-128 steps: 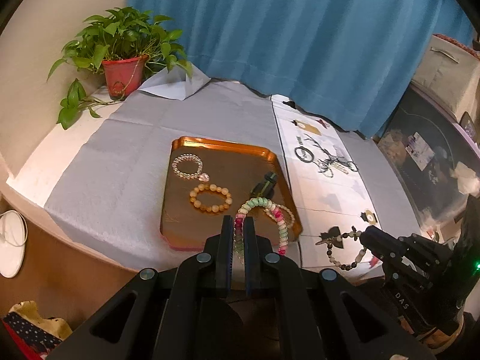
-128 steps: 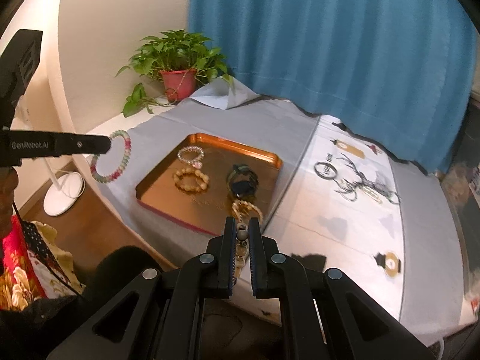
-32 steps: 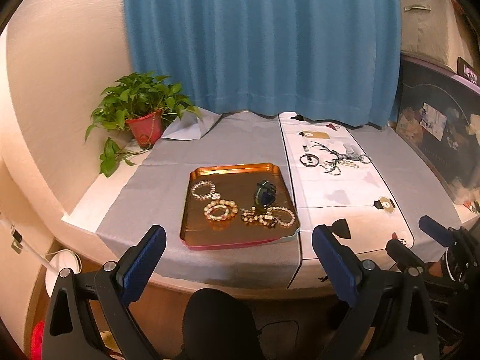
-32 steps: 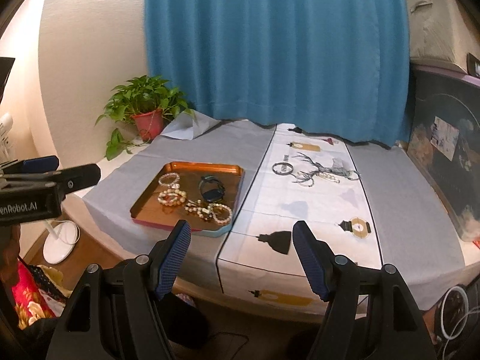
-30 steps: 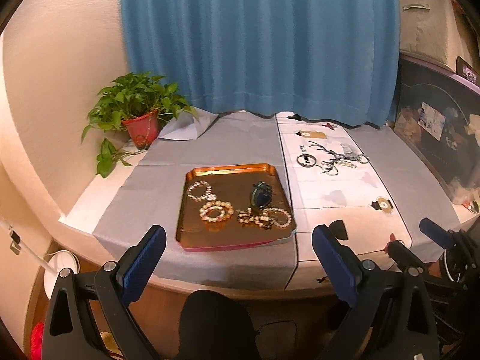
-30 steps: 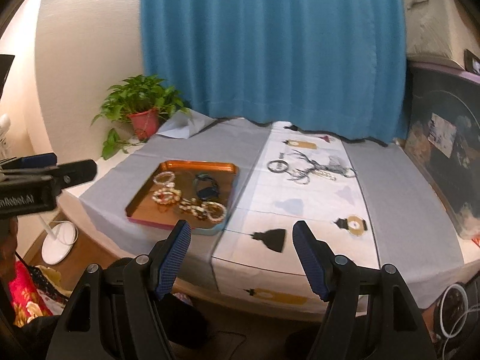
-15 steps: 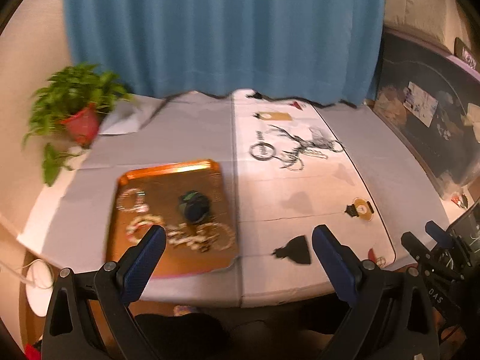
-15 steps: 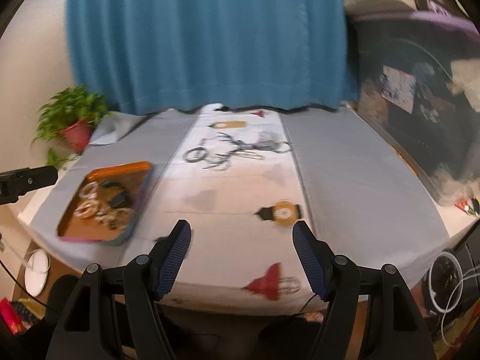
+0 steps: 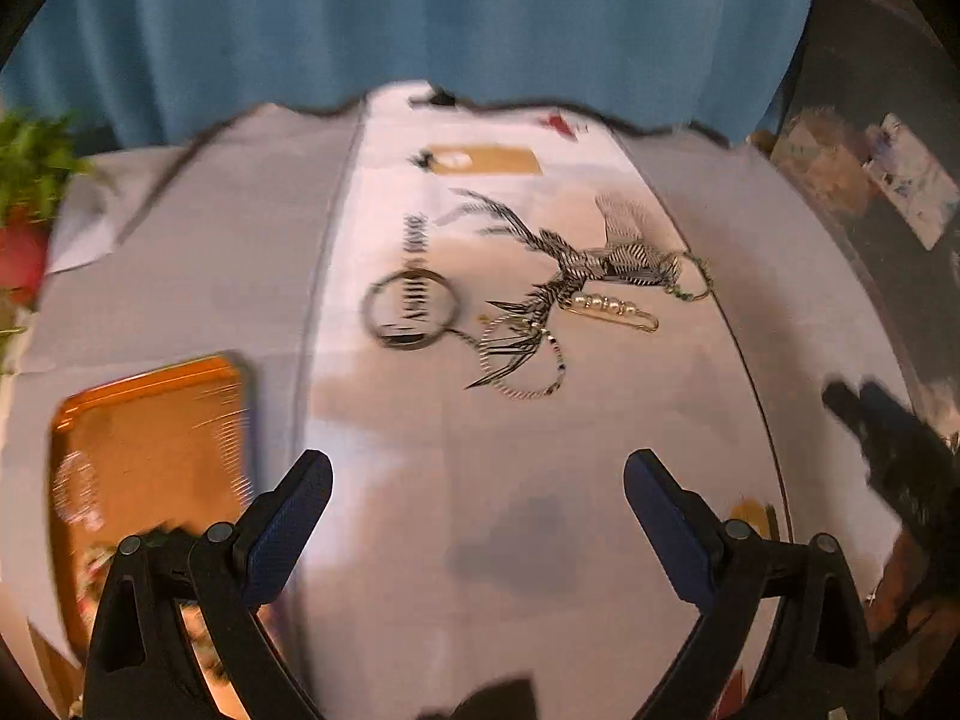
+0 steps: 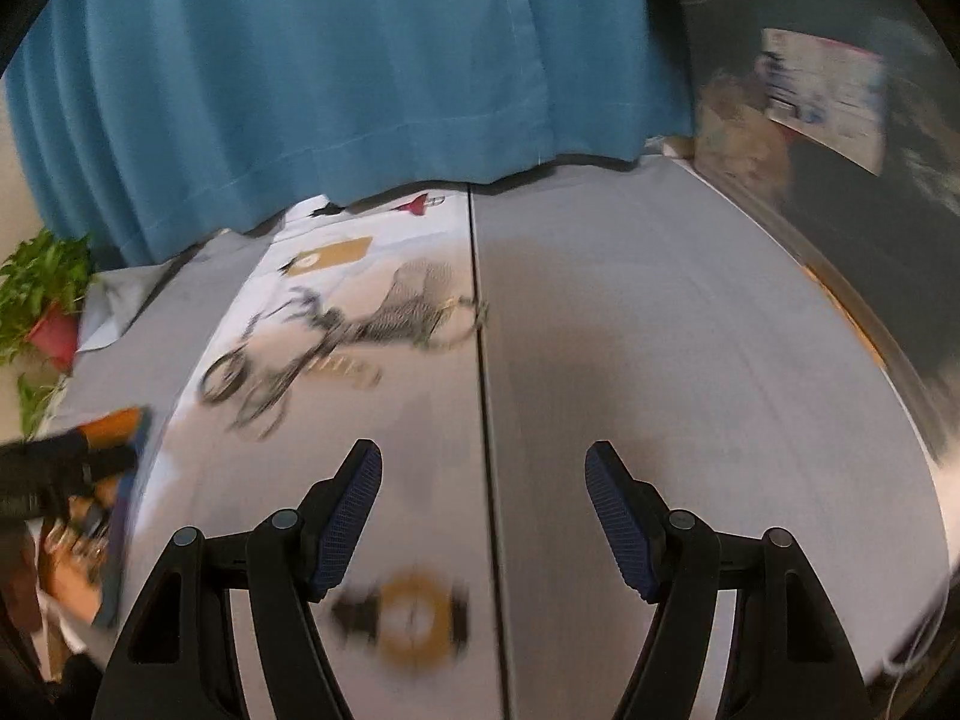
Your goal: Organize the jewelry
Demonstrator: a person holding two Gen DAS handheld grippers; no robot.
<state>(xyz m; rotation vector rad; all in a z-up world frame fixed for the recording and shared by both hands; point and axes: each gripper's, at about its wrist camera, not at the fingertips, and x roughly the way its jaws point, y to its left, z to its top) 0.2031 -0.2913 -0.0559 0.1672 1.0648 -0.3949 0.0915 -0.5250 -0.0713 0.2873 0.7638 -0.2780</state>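
My left gripper (image 9: 477, 483) is open and empty, above the white printed cloth. Ahead of it lie a gold pearl brooch (image 9: 612, 309), a thin beaded hoop (image 9: 522, 360) and a ring by the cloth's edge (image 9: 690, 279). The orange tray (image 9: 150, 426) with bracelets sits at the lower left, blurred. My right gripper (image 10: 483, 477) is open and empty above the grey cloth. The jewelry on the white cloth (image 10: 360, 330) is blurred in the right wrist view. The left gripper's tip (image 10: 60, 462) shows at the left edge, over the tray (image 10: 114, 423).
A blue curtain (image 9: 420, 18) hangs behind the table. A potted plant (image 10: 42, 300) stands at the back left. A dark cabinet (image 10: 840, 120) stands close on the right. The right gripper (image 9: 888, 438) shows at the right edge of the left wrist view.
Both grippers let go of their bracelets, which now lie in the tray, and opened. Both have swung right and closer to the table, toward the jewelry on the white cloth.
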